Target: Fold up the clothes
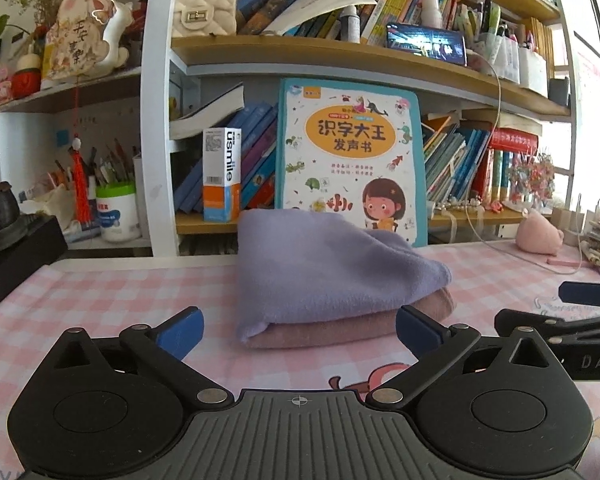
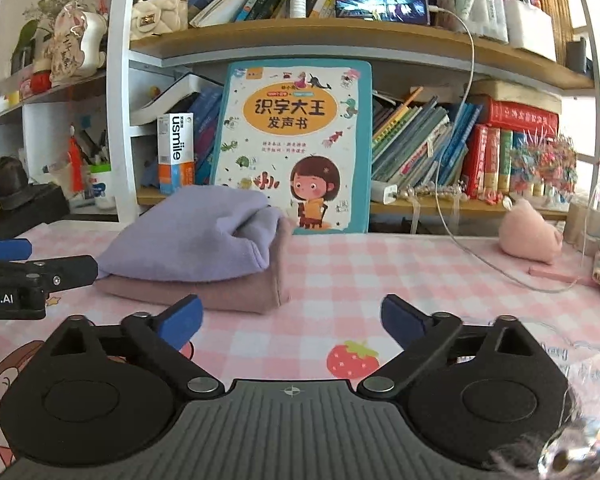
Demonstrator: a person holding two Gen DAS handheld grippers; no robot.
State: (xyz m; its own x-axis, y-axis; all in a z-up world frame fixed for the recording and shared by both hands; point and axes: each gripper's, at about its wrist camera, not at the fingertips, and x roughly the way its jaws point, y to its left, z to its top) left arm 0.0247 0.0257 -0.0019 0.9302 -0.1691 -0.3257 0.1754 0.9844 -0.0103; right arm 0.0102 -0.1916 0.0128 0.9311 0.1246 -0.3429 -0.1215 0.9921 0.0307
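While both sets of jaws stand wide apart with nothing between them, the left gripper (image 1: 299, 334) hovers low over the pink checked tablecloth (image 1: 112, 300), and the folded stack lies just ahead of its open fingers, centred between them. That stack is a lilac cloth (image 1: 320, 276) lying on top of a dusty pink cloth (image 1: 340, 326), both folded and resting on the table. Seen from the right gripper (image 2: 292, 318), the same stack sits ahead and to the left of the jaws, clear of the left blue pad (image 2: 182, 322); bare tablecloth and a printed strawberry (image 2: 352, 358) lie between the fingers. Farther ahead, a children's book (image 1: 350, 160) stands upright behind the stack, leaning against the bookshelf (image 1: 340, 60). Off beyond the right finger, a pink plush toy (image 2: 530, 238) rests on the table.
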